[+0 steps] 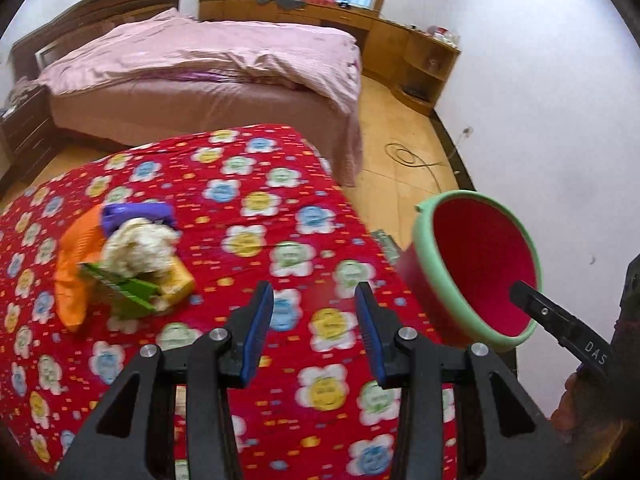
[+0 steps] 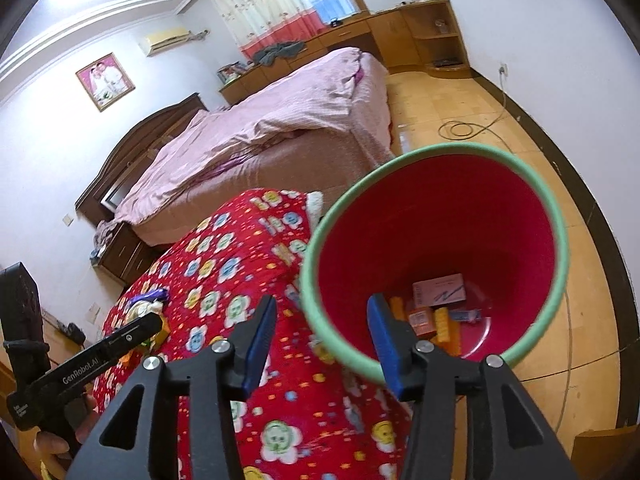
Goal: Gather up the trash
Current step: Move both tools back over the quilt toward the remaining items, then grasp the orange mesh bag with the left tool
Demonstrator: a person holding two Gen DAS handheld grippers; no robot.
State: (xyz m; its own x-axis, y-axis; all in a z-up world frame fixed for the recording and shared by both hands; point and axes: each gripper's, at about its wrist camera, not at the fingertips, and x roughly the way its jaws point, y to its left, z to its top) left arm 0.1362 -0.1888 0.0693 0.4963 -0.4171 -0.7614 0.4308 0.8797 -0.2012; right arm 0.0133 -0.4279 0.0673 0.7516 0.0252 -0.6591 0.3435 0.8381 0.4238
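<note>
A pile of trash lies on the red flowered quilt: an orange wrapper, a purple wrapper, a white crumpled wad, a green box and a yellow packet. My left gripper is open and empty above the quilt, right of the pile. A red bin with a green rim is tilted beside the quilt's edge; small boxes and packets lie inside. My right gripper straddles the bin's near rim, one finger inside and one outside, gap wide. The bin also shows in the left wrist view.
A bed with a pink cover stands behind the quilt. Wooden cabinets line the far wall. A cable lies coiled on the tan floor. A nightstand stands at the left.
</note>
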